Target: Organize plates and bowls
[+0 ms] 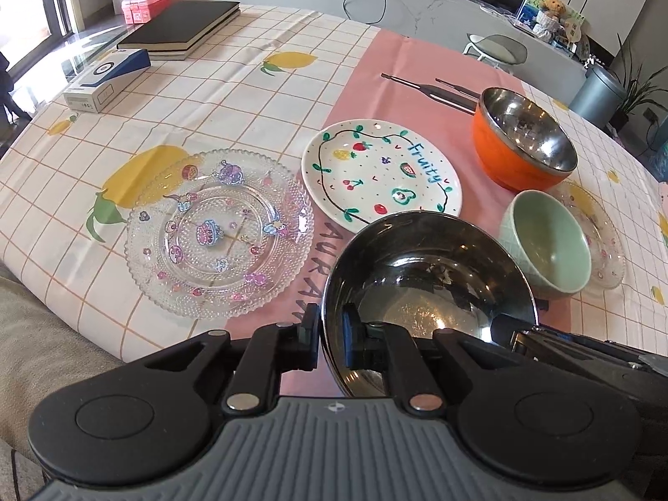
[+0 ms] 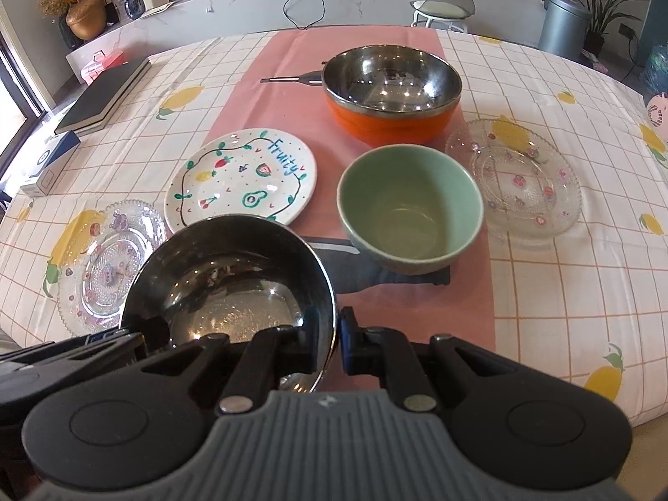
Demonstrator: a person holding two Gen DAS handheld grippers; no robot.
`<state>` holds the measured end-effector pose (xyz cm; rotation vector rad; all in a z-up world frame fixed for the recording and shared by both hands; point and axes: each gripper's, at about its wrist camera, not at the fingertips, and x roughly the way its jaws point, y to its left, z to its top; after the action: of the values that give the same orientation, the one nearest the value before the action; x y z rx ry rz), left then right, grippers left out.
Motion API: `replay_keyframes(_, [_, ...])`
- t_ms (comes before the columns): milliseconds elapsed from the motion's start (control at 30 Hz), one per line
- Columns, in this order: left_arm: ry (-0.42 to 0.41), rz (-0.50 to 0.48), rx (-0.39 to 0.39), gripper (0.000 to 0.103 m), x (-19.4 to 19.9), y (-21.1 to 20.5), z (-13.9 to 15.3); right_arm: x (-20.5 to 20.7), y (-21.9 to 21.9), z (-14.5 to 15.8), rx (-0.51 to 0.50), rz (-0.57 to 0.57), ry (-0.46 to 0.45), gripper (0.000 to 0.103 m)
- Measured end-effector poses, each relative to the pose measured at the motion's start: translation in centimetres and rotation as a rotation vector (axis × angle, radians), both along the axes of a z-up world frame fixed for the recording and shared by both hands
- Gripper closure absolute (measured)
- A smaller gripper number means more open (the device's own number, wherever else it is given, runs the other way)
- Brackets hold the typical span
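Marble counter (image 2: pixel 355 4), stool (image 2: pixel 444 8), grey bin (image 2: pixel 561 25), daylight.

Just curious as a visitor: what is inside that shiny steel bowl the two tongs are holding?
The steel bowl looks empty: only reflections show on its bare bottom. The left tongs and right tongs each pinch its rim, hiding the near inner wall.

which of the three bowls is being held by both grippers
The plain steel bowl nearest the cameras: left gripper and right gripper each pinch its rim. The orange-sided bowl and green bowl sit untouched.
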<state>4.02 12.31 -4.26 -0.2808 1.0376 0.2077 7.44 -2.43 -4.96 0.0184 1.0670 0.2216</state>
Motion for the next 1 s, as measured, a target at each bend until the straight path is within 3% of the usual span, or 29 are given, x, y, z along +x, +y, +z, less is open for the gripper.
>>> replay_keyframes(67, [-0.029, 0.001, -0.009, 0.085, -0.2, 0.2, 0.2, -0.1, 0.2, -0.1, 0.004, 0.006, -0.004, 0.094])
replay_keyframes(133, [-0.075, 0.001, 0.01, 0.074, -0.6, 0.0, 0.6, -0.2, 0.1, -0.1, 0.022, -0.005, -0.007, 0.091])
replay_keyframes(167, [-0.091, 0.004, 0.014, 0.062, -0.8, 0.0, 0.8, -0.4, -0.1, 0.1, 0.041, -0.016, -0.014, 0.09])
replay_keyframes(233, [-0.132, 0.02, 0.013, 0.052, -1.1, 0.1, 1.2, -0.6, -0.4, 0.4, 0.058, -0.026, -0.032, 0.06])
replay_keyframes(267, [-0.15, 0.023, 0.009, 0.043, -1.2, 0.2, 1.5, -0.8, -0.4, 0.6, 0.047, -0.029, -0.049, 0.059])
replay_keyframes(300, [-0.162, 0.026, 0.005, 0.04, -1.4, 0.4, 1.7, -0.9, -0.4, 0.9, 0.028, -0.031, -0.067, 0.058])
replay_keyframes(400, [-0.176, 0.043, -0.002, 0.033, -1.6, 0.9, 2.2, -1.3, -0.8, 1.3, 0.016, -0.048, -0.095, 0.043])
replay_keyframes(567, [-0.195, 0.1, -0.053, 0.033, -2.1, 1.8, 2.9, -1.9, -1.9, 2.1, 0.033, -0.074, -0.124, 0.023])
replay_keyframes(700, [-0.225, 0.145, -0.008, 0.034, -2.8, 2.0, 3.6, -2.2, -2.3, 2.8, 0.02, -0.09, -0.154, 0.011])
replay_keyframes(767, [-0.301, 0.15, 0.029, 0.035, -3.5, 2.0, 4.2, -2.4, -2.4, 3.1, 0.01, -0.076, -0.165, 0.011])
replay_keyframes(867, [-0.306, 0.165, 0.077, 0.035, -3.4, 2.0, 4.7, -2.7, -2.6, 3.4, 0.013, -0.074, -0.169, 0.011])
replay_keyframes(1000, [-0.403, 0.183, 0.065, 0.034, -4.0, 1.9, 5.4, -2.9, -2.9, 3.6, 0.031, -0.073, -0.163, 0.011])
